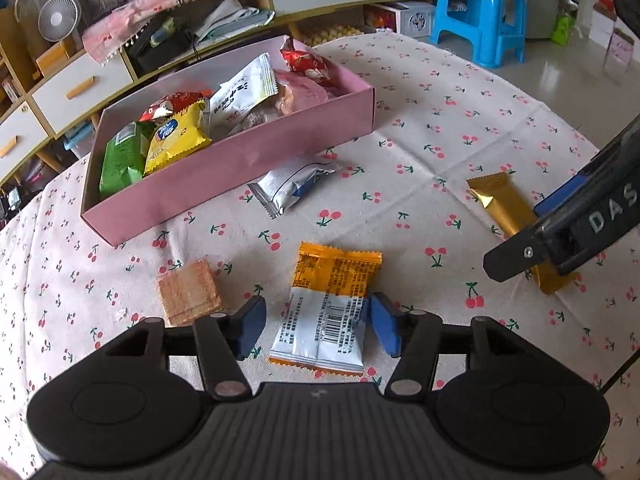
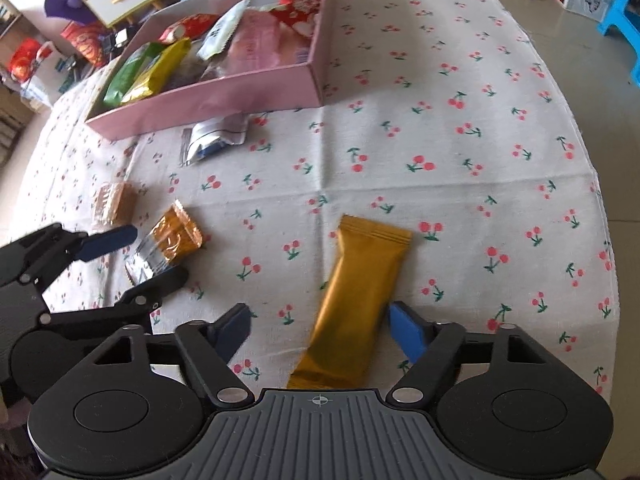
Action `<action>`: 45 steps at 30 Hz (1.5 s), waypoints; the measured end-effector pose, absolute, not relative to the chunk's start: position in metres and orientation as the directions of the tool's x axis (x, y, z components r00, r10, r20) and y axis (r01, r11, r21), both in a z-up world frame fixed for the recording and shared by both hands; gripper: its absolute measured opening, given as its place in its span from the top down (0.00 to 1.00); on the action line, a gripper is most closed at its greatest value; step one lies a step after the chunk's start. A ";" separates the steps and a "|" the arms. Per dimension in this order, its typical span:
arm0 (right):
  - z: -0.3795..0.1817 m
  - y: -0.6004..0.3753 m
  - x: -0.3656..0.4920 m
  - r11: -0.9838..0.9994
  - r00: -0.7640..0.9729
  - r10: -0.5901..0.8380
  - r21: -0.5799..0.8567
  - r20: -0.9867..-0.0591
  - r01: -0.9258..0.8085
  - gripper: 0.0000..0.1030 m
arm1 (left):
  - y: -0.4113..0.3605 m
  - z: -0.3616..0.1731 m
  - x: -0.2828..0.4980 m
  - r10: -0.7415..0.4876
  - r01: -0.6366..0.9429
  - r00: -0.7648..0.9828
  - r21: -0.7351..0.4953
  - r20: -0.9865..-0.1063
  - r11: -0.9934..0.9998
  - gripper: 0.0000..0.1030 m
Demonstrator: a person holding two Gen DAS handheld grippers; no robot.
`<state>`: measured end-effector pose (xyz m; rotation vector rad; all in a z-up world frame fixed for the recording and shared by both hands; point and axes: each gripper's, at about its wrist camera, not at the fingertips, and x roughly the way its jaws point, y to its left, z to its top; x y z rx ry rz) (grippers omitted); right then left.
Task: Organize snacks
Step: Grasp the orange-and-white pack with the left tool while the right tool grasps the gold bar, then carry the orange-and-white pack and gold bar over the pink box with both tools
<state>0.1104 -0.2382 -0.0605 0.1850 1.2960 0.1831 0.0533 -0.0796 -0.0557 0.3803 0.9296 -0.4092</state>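
four wrapped snacks lie loose on a cherry-print tablecloth (image 1: 460, 128), in front of a pink box (image 1: 240, 160) already holding several packets.

the left gripper (image 1: 316, 326) points steeply down over an orange and white packet (image 1: 328, 308). the packet lies flat, label side up with a barcode showing, its long axis running away from the camera, orange end far and white end near. the gripper's blue pads (image 1: 384, 326) stand on either side of the white end. the right pad sits at the packet's edge, while a strip of cloth shows between the left pad and the packet, so the jaws are partly open and not clamped on it.

the right gripper (image 2: 320, 332) also points down, over a gold stick packet (image 2: 356, 308). the stick lies flat, its long axis running away from the camera and leaning a little to the right at the far, crimped end. one blue pad is just beside the stick's right edge and the other stands well clear on the left, so these jaws are open too.

a square biscuit in clear wrap (image 1: 188, 298) lies just left of the left gripper. a silver and blue packet (image 1: 294, 184) lies close to the box's front wall.
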 end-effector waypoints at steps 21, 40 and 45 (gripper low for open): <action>-0.052 -0.231 0.111 0.969 0.309 0.241 0.243 -0.920 -0.034 0.72 | -0.066 -0.050 0.065 -0.226 0.429 0.437 -0.019 -0.871 0.903 0.63; -0.023 -0.239 0.125 0.911 0.396 0.349 0.406 -0.849 0.068 0.72 | -0.035 -0.009 0.078 -0.329 0.316 0.488 -0.188 -0.808 0.930 0.63; -0.014 -0.238 0.135 0.893 0.433 0.368 0.443 -0.823 0.083 0.72 | -0.022 0.002 0.087 -0.319 0.270 0.533 -0.200 -0.784 0.942 0.64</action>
